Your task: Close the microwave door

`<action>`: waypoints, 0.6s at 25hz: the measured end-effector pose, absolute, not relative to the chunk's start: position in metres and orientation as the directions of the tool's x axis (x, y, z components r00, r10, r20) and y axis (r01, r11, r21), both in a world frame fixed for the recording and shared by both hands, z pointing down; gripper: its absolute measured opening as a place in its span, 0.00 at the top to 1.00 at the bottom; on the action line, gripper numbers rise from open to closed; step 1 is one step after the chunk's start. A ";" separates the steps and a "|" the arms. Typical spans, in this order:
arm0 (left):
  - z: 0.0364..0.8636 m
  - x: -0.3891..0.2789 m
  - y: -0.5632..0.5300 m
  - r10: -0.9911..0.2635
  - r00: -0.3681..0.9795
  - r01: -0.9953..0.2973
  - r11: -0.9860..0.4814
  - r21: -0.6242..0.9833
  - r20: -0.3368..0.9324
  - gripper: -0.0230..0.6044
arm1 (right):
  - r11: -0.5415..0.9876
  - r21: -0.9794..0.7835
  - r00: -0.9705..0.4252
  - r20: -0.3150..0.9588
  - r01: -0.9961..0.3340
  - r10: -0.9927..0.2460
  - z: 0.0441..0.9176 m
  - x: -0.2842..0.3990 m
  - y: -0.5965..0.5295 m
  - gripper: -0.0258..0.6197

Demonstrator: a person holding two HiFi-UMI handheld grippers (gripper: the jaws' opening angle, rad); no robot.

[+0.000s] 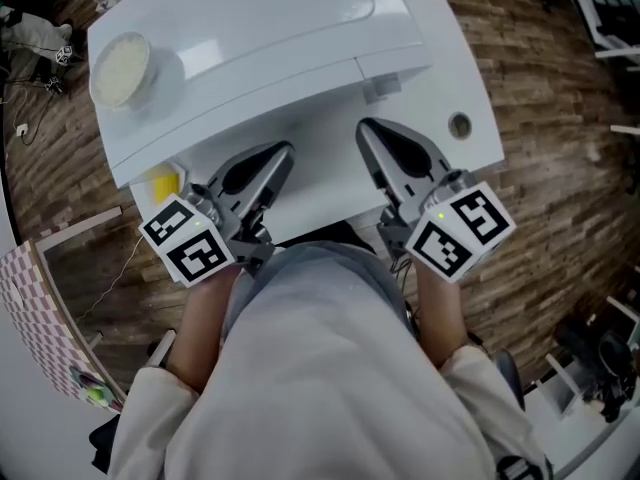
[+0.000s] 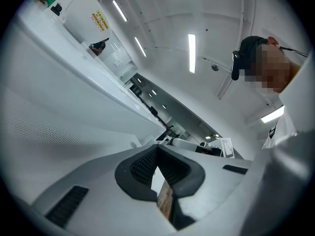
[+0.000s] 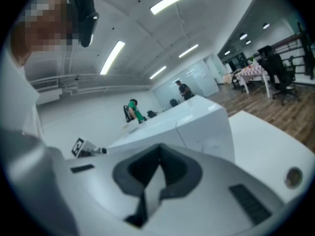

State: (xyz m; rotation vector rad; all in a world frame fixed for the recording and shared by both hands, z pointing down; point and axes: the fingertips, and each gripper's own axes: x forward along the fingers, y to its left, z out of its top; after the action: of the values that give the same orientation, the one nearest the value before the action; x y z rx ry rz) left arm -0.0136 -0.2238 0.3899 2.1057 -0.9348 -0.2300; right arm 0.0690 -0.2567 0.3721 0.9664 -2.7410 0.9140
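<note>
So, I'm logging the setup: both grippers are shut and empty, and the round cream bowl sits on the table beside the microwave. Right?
One slip: the head view shows the round cream bowl on top of the microwave, not on the table. Left gripper and right gripper are indeed shut and empty.
</note>
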 end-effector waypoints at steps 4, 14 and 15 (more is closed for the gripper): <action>0.388 -0.001 -0.217 -0.672 0.726 -0.537 -0.420 0.731 0.147 0.94 | 0.592 -0.570 -0.804 0.237 -0.570 -0.545 0.365 0.089 -0.246 0.92; 0.375 0.007 -0.200 -0.680 0.720 -0.548 -0.434 0.715 0.138 0.94 | 0.651 -0.479 -0.802 0.251 -0.590 -0.542 0.348 0.115 -0.220 0.92; 0.374 0.008 -0.197 -0.681 0.720 -0.547 -0.435 0.715 0.136 0.94 | 0.660 -0.461 -0.801 0.253 -0.593 -0.543 0.346 0.115 -0.217 0.92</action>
State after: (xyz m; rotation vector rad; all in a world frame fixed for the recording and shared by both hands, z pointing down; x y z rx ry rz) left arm 0.0083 -0.1973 0.3743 2.1451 -0.9269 -0.2197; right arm 0.1149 -0.2173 0.3455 0.9530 -2.7763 0.8215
